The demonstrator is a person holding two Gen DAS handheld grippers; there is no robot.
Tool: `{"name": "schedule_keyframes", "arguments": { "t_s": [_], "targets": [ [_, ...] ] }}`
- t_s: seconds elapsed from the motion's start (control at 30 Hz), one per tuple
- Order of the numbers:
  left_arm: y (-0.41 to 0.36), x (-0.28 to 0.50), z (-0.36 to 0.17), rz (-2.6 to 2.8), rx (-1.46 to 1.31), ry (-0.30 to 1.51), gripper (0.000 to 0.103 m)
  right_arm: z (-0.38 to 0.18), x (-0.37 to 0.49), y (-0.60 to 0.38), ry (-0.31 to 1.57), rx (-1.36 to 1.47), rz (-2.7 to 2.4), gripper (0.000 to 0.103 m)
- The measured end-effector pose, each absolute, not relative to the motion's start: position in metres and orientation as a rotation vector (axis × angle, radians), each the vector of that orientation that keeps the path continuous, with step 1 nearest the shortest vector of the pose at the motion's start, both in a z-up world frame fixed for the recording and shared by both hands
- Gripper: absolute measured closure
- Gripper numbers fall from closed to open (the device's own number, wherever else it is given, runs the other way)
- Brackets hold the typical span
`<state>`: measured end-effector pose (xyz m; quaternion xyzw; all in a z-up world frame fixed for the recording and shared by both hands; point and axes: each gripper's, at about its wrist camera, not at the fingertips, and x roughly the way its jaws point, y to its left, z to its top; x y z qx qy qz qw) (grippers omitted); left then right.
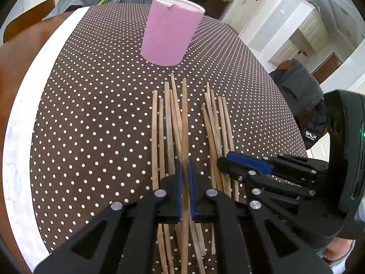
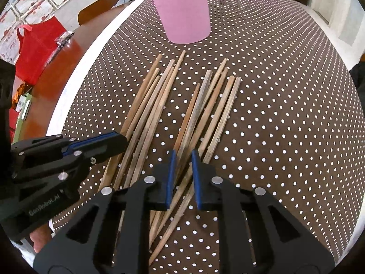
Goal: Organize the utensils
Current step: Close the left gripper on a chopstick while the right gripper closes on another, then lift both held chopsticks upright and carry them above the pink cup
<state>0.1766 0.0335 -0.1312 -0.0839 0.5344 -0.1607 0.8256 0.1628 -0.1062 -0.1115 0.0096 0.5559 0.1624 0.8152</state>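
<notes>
A pink cup point(image 1: 168, 34) point(image 2: 184, 11) stands upright at the far side of the dotted brown cloth point(image 1: 91, 114). Two loose fans of wooden chopsticks lie in front of it, a left fan point(image 1: 168, 118) point(image 2: 150, 105) and a right fan point(image 1: 216, 118) point(image 2: 212, 105). My left gripper point(image 1: 185, 166) is shut on one chopstick of the left fan, which runs straight between its blue pads. It also shows from the side, the left gripper point(image 2: 114, 141). My right gripper point(image 2: 183, 157) point(image 1: 224, 159) is closed over a couple of chopsticks of the right fan, near their thin ends.
A white strip point(image 1: 34, 105) borders the cloth on the left, with bare wooden table point(image 1: 13, 68) beyond it. A red bag point(image 2: 34, 52) sits at the table's left side. A chair draped in grey clothing point(image 1: 298, 91) stands off the right edge.
</notes>
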Motion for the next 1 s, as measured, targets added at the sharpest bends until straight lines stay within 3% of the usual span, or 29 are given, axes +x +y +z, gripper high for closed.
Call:
{"name": "schedule_keyframes", "arguments": {
  "t_s": [0.5,1.0],
  "targets": [
    [0.037,0.176,-0.123,-0.355,-0.197,1.112,0.097,-0.114,0.165,-0.103,1.163,-0.013,0.340,0.095],
    [0.028,0.179,-0.056,-0.411,-0.206,0.826,0.097,-0.054,0.158,-0.144,0.872,0.173,0.458,0.097]
  ]
}}
